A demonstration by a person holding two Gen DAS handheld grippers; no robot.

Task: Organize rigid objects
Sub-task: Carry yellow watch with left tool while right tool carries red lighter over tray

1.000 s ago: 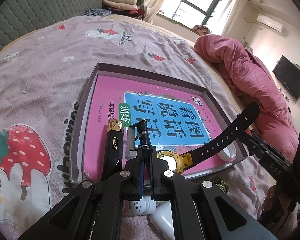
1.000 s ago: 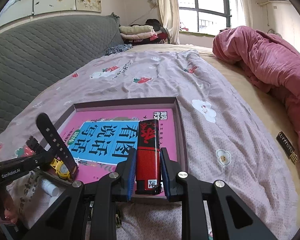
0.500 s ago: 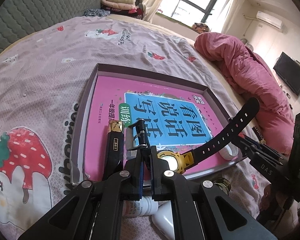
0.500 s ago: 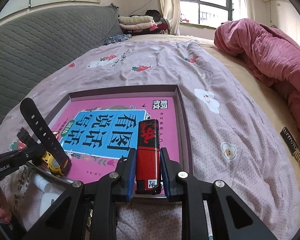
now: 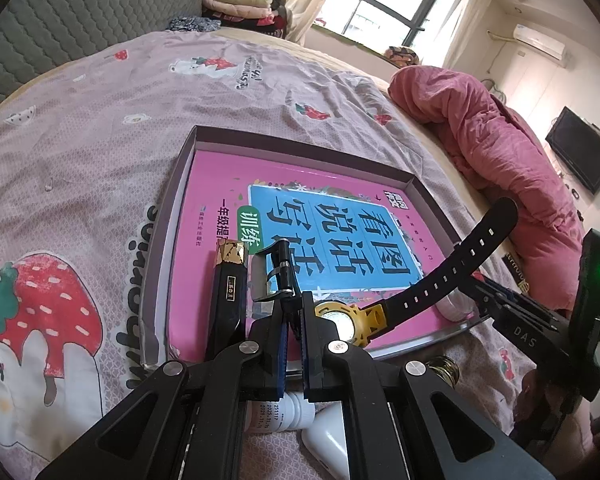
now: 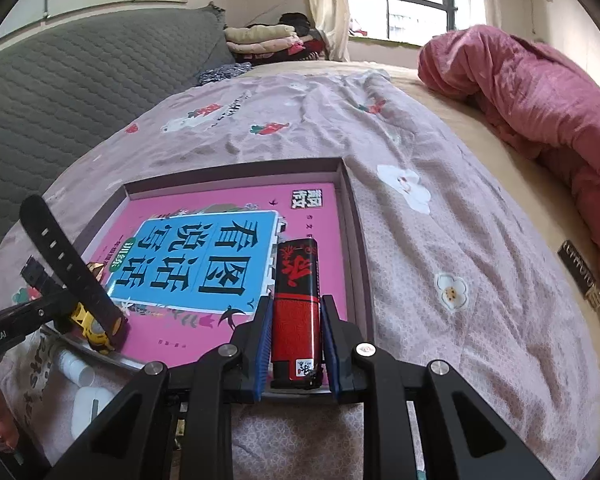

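Lighter (image 6: 296, 308), red and black, sits clamped lengthwise between the pads of the right tongs (image 6: 296, 316), its far end out ahead of them over the near right corner of the tray (image 6: 356, 224), whose floor is covered by a pink workbook (image 6: 236, 200); whether it already rests on the book or hangs just above it cannot be told. The left tongs (image 5: 294, 320) are pinched on the buckle end of a watch (image 5: 340, 320), whose yellow case lies just right of their tips on the tray's near edge while the long black strap rises up and away to the right. Just left of those tips a black, gold-capped lighter (image 5: 230, 280) lies flat on the book. The step in hand looks like placing: both items are being brought into the tray. Next, each pair of tongs likely needs to settle its load flat and part its pads cleanly, the watch clear of the rim. Behind the left tongs, a small white bottle (image 5: 276, 416) and a white case (image 5: 326, 440) wait on the bed (image 5: 80, 128).
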